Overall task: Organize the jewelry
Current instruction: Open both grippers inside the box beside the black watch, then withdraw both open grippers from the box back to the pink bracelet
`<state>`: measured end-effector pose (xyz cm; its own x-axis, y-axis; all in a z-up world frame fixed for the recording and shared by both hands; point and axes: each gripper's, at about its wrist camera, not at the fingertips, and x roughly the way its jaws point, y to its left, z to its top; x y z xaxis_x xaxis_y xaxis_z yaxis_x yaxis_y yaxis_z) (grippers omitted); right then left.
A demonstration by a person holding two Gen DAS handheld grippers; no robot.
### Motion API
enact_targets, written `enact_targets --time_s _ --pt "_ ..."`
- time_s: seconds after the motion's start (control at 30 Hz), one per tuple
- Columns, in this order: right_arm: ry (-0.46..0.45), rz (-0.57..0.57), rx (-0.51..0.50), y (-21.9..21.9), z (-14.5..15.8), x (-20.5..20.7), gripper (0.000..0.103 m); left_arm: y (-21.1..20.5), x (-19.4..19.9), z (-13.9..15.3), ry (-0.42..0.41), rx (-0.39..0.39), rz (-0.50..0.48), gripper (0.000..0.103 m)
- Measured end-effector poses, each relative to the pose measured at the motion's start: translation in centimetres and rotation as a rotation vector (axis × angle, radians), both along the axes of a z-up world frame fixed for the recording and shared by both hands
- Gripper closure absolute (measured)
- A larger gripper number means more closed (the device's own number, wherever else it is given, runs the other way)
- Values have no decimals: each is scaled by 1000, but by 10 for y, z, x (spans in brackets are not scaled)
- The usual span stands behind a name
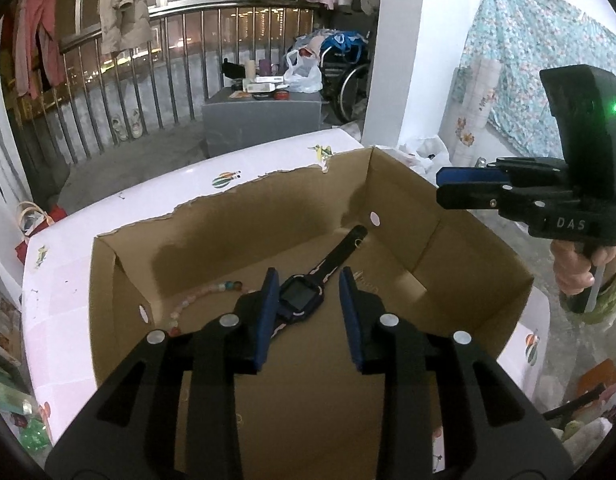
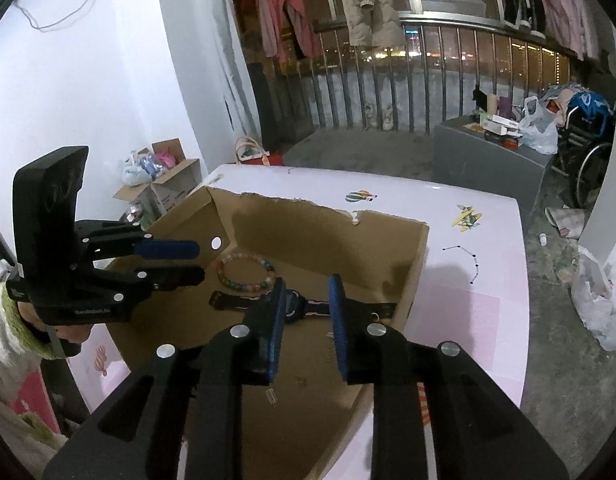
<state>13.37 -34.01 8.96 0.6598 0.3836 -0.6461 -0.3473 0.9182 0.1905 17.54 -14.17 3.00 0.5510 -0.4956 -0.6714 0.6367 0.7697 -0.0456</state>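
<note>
Blue pads line my jaws, and on both grippers they stand apart with nothing pinched. My left gripper (image 1: pixel 308 312) hangs over the watch (image 1: pixel 298 298), whose dark face shows in the gap between the pads without touching them. My right gripper (image 2: pixel 306 320) hovers over the same watch from the other side, its strap running across the gap below the pads. The watch lies flat on the floor of the cardboard box (image 1: pixel 448 240), near the middle. A bead bracelet (image 2: pixel 246 270) lies just beside it, toward the box's far wall. The box sits on a white table (image 2: pixel 468 280) with small stickers.
</note>
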Motion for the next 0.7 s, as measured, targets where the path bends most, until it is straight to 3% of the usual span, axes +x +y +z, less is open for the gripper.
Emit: enact_targets --time_s 0.27,0.7 --pt "-40 -17 9 -5 16 -27 68 17 -29 15 -54 -43 9 70" --pt "-121 -17 70 -19 25 -115 66 66 -128 29 -176 -126 -21 56"
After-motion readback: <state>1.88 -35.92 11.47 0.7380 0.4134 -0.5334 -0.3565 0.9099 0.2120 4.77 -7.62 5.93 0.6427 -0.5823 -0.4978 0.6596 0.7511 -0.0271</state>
